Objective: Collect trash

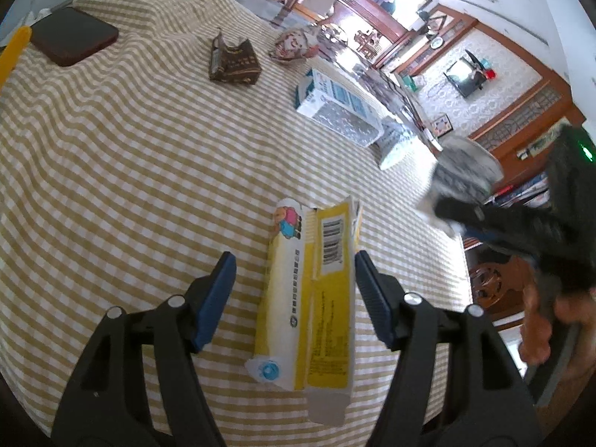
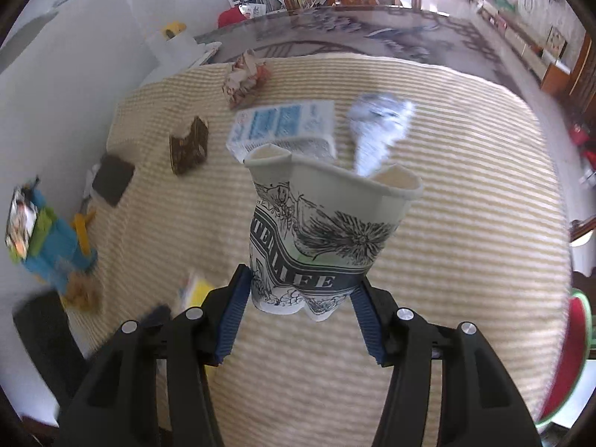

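Our left tool (image 1: 294, 260) is spread wide around the yellow box (image 1: 313, 298), which lies on the tabletop (image 1: 130, 186); its 3 o'clock finger touches the box edge, so closing off-centre may skew it. Our right tool (image 2: 300, 287) pinches the cup (image 2: 320, 238) near its base. The crushed wall may slip. A carton (image 1: 335, 108) remains at 12 o'clock.

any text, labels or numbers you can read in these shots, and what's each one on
"TER" and "IFE": partial letters on the dark band of the crushed paper cup held in the right gripper.
Yellow box between the open left gripper fingers: barcode and print, too small to read.
Blue-and-white carton: blurred, unreadable.
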A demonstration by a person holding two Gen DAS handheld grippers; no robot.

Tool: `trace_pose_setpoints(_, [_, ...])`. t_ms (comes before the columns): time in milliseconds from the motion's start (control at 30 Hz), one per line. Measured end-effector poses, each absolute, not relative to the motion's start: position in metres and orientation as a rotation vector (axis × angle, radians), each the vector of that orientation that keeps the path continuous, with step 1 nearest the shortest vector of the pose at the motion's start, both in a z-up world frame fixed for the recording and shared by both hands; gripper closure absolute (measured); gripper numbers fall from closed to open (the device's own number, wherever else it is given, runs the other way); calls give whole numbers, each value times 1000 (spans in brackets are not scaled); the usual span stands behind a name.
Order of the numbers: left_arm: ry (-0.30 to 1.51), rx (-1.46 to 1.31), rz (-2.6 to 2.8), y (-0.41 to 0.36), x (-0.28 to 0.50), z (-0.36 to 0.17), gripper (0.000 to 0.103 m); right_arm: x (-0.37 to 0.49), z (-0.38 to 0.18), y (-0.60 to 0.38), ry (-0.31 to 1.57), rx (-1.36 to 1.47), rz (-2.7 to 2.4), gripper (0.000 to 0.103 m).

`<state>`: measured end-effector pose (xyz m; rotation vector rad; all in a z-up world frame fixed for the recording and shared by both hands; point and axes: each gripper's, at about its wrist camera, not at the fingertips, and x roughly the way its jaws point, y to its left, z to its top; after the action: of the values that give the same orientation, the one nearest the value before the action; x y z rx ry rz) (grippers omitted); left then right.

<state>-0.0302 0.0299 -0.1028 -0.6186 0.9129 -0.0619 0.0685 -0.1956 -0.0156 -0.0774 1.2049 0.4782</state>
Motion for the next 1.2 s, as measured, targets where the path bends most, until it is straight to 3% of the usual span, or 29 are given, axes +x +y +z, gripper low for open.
trace_pose_setpoints(333, [913,-531,-57,11,-20,-107,39,24,-34,-216,1210,-117,496,49])
trace_pose_setpoints(400, [906,-511,-54,9,-17,-108,39,22,-37,-221,1208,-85,497,38])
trace_pose_setpoints(500, [901,-478,-56,4,-13,-108,40,21,-37,-226,1196,-46,497,37])
trace_pose_setpoints(567, [899,-464,-61,2,-11,-107,43,23,-39,-230,1189,-18,488,37])
trace_pose_setpoints(633, [891,-455,-77,1,-12,-105,54,26,-44,-232,1187,2,477,37])
trace_pose_setpoints(733, [867,-394,-53,-3,-14,-99,59,30,-52,-234,1198,16,464,37])
trace_pose_setpoints(1200, [836,-386,-24,3,-14,-95,62,31,-58,-224,1156,-17,474,37])
